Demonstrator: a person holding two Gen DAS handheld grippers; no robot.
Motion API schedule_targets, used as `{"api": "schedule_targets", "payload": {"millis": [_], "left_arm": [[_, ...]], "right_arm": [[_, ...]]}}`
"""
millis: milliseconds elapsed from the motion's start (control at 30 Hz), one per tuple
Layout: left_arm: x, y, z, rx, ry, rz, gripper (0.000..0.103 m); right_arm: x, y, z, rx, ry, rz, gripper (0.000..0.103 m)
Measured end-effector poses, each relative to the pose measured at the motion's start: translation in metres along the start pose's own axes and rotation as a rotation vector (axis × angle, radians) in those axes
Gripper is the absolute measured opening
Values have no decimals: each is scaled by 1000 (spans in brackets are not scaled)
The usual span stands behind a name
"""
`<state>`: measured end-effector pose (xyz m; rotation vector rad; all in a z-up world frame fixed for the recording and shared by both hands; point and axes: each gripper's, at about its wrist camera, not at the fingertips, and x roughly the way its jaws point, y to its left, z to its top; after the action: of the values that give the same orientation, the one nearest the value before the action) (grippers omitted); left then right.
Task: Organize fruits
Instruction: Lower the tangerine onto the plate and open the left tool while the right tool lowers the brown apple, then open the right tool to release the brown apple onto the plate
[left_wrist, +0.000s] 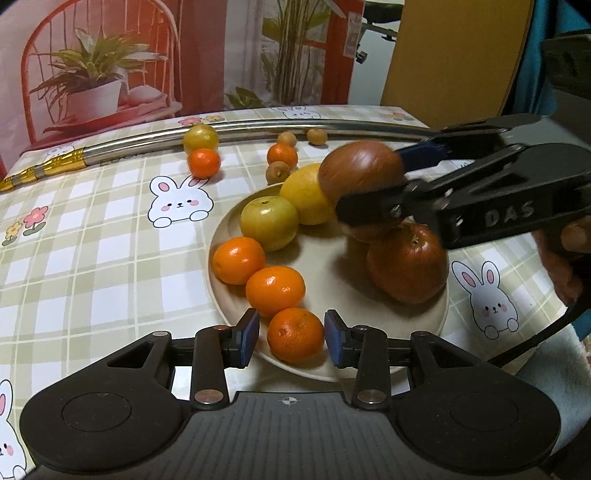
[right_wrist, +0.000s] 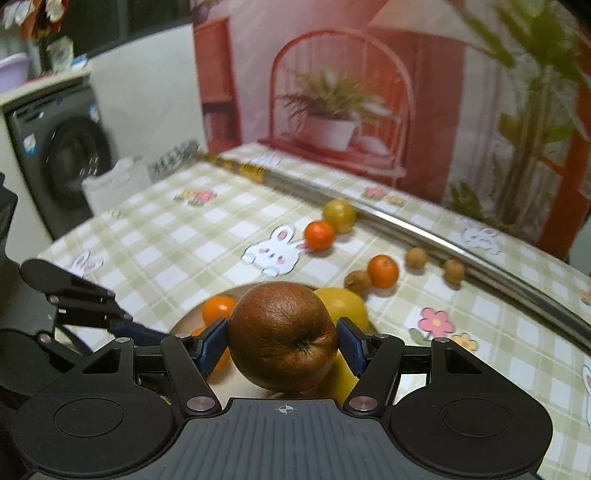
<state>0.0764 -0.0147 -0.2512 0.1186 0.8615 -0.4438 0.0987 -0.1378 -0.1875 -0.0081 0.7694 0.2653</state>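
Observation:
A beige plate (left_wrist: 332, 266) holds three oranges, a yellow-green fruit (left_wrist: 269, 223), a yellow citrus (left_wrist: 304, 194) and a red-brown apple (left_wrist: 406, 264). My left gripper (left_wrist: 291, 338) is open low over the plate's near rim, with its blue pads on either side of the nearest orange (left_wrist: 295, 334), which rests on the plate. My right gripper (right_wrist: 282, 343) is shut on a second brown apple (right_wrist: 282, 339) and holds it above the plate's far right side. In the left wrist view this held apple (left_wrist: 360, 168) hangs over the one lying on the plate.
Loose on the checked bunny tablecloth beyond the plate lie two oranges (left_wrist: 204, 162) (left_wrist: 282, 154), a yellow-green fruit (left_wrist: 200, 138) and three small brown fruits (left_wrist: 277, 172). A metal pole (left_wrist: 258, 127) lies along the table's far edge. A washing machine (right_wrist: 62, 155) stands left of the table.

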Motion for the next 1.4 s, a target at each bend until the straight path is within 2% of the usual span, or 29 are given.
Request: {"api": "schedule_targets", "payload": {"millis": [300,667,900,967,1100,1400], "left_arm": [[-4,3,-3,-14,-29,-3,41],[-7,3,-7,-20,-47,-4,41],[-8,4,-6,-27,-50,-3,41],[-8,4,-6,-28,-50,-3,41],[-9,5,-6,-33,-52,-2,41],[-8,4,-5,-33,-50,4,41]], "right_arm": [[31,10,8,-63,135,15,60],[41,18,8,-100,182,1,61],[21,12,8,-19,93,21,59],[13,12,7,-16,70,23,45],[2,10,3,-5,39,22,34],[6,6,3,32,15,39,34]]}}
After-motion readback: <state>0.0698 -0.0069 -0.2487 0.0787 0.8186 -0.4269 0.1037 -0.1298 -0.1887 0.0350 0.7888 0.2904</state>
